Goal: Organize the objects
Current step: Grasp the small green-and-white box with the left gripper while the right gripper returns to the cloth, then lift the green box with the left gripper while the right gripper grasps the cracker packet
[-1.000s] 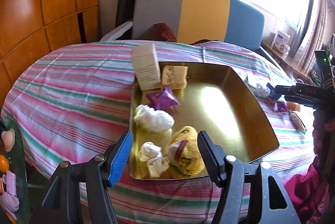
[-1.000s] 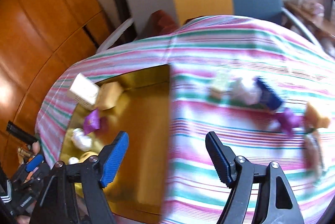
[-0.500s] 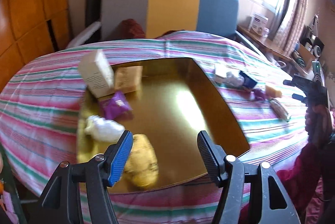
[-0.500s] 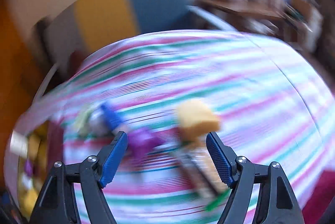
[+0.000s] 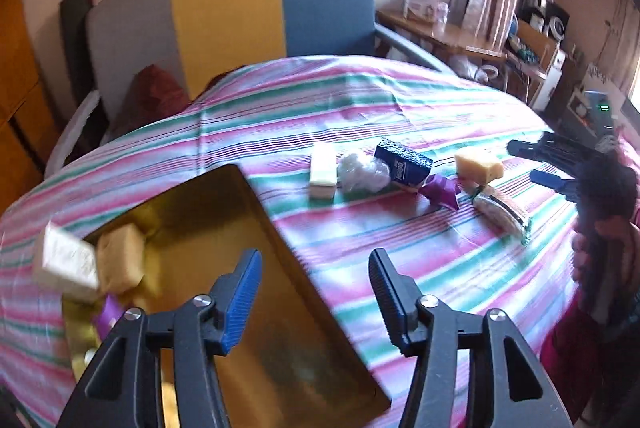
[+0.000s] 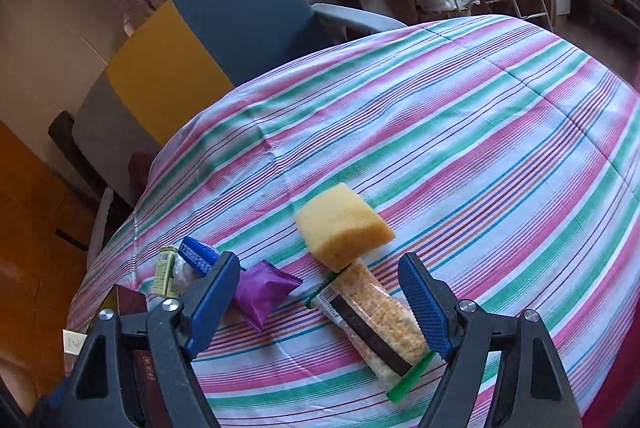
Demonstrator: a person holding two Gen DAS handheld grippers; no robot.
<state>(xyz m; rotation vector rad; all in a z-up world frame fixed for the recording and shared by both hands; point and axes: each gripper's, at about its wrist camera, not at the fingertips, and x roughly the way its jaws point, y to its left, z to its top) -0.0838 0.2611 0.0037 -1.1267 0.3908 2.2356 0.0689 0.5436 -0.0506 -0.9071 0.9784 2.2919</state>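
My right fingers (image 6: 320, 302) spread wide, empty, straddling the cracker packet (image 6: 374, 324) near the tabletop's (image 6: 500, 156) front edge. My left fingers (image 5: 314, 298) gape over the gold tray (image 5: 256, 228). The sponge (image 6: 344, 226) touching the packet could get dragged along.

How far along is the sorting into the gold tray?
Partly done: the gold tray already holds a white box, a tan block and a purple packet. In hand: nothing; the left gripper and right gripper are both open, the right hovering by the cracker packet. Left on the cloth: the yellow sponge, purple wrapper, blue pack, clear bag, cream box.
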